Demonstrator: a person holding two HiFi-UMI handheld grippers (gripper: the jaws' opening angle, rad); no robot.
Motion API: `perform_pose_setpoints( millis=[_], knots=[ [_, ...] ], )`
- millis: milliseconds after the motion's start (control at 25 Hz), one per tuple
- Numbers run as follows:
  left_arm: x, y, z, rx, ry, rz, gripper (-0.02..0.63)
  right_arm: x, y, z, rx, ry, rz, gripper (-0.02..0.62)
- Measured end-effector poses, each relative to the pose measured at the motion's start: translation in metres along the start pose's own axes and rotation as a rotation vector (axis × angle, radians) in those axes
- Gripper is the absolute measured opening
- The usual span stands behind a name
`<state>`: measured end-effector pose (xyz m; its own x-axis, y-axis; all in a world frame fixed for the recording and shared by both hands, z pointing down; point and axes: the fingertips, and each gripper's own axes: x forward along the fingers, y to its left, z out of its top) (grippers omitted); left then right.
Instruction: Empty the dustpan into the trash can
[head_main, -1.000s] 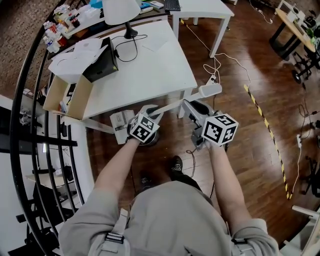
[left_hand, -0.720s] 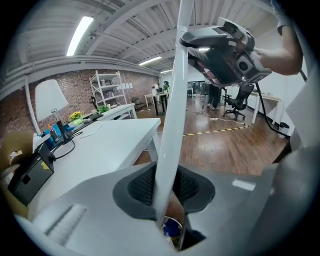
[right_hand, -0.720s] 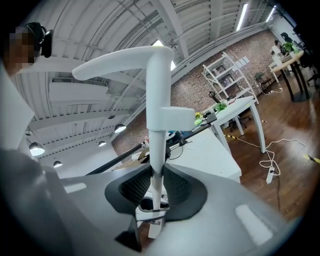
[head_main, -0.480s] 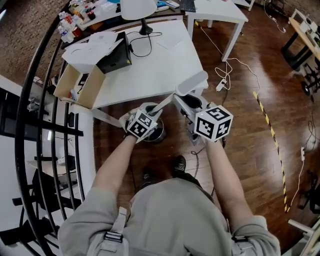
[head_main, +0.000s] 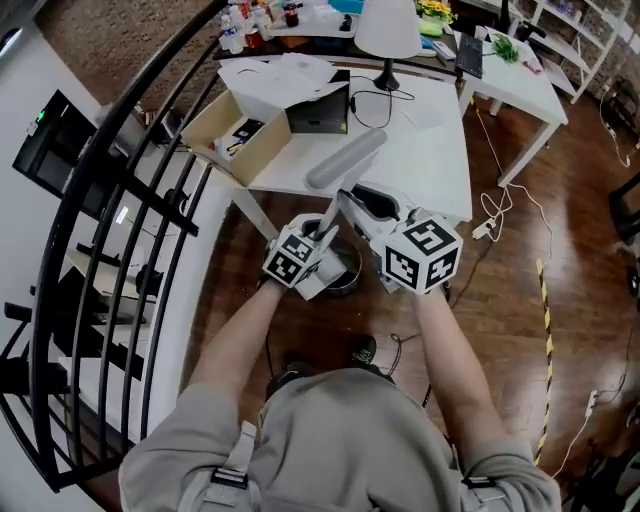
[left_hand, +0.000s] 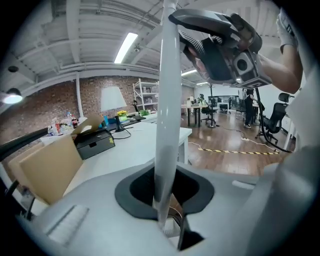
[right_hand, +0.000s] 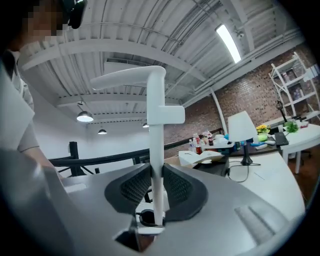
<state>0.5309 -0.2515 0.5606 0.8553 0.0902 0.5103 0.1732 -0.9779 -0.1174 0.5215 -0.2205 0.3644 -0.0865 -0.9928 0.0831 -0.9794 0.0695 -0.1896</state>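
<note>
While standing at the near edge of the white counter (head_main: 425, 160), holds the dustpan (head_main: 346, 160) up by its long white handle (left_hand: 167, 100) with both tools. Clamps the left tool (left_hand: 165, 182) on the thinner, lower stretch of that handle, having just been drawing its jaws closer about it. Pinches what looks like the same handle higher up in the right tool (right_hand: 156, 186), with the ribbed pads (right_hand: 177, 187) pressed against it from either side. Points the thick grey grip end up and away, across the counter's front edge, toward a black box (head_main: 318, 110).

Hides the pan end under the left tool in the head view, just where the dark rim of the can (head_main: 352, 285) shows. Cannot tell whether pan and rim touch. Has the can on the wooden floor (head_main: 500, 330), just below the counter's front edge and beneath both tools.

On the counter beyond: an open cardboard box (head_main: 235, 135) at the left corner, loose papers (head_main: 280, 75), and a white lamp (head_main: 388, 30) with its cord trailing. To the left, a black railing (head_main: 150, 240). On the floor to the right, a strip of yellow-and-black tape (head_main: 545, 300).
</note>
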Motion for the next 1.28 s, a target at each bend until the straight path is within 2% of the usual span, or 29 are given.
perform_pose_setpoints(
  millis=[240,400,520,560,640,760,920,1080,1280],
  knots=[
    [-0.093,0.047,-0.024,-0.119,-0.061,0.103,0.055,0.073,0.095,0.023,-0.095,-0.005,0.151,0.073],
    [-0.153,0.074,-0.05,-0.128,-0.088,0.17,0.057,0.123,0.162,0.027,-0.142,-0.001,0.243,0.072],
    [-0.197,0.089,-0.075,-0.17,-0.123,0.208,0.068,0.156,0.204,0.015,-0.152,0.028,0.291,0.072],
    [-0.212,0.094,-0.083,-0.196,-0.139,0.224,0.085,0.166,0.216,0.009,-0.151,0.043,0.307,0.072],
    [-0.24,0.1,-0.104,-0.252,-0.158,0.249,0.165,0.185,0.236,-0.007,-0.146,0.076,0.334,0.072],
    [-0.277,0.097,-0.142,-0.312,-0.149,0.263,0.229,0.208,0.257,-0.036,-0.133,0.123,0.359,0.072],
    [-0.333,0.093,-0.179,-0.372,-0.164,0.326,0.236,0.23,0.275,-0.076,-0.118,0.17,0.387,0.072],
    [-0.379,0.092,-0.19,-0.39,-0.21,0.401,0.236,0.246,0.286,-0.12,-0.121,0.194,0.395,0.072],
    [-0.398,0.08,-0.228,-0.452,-0.159,0.443,0.228,0.269,0.287,-0.181,-0.153,0.256,0.378,0.072]
  ],
)
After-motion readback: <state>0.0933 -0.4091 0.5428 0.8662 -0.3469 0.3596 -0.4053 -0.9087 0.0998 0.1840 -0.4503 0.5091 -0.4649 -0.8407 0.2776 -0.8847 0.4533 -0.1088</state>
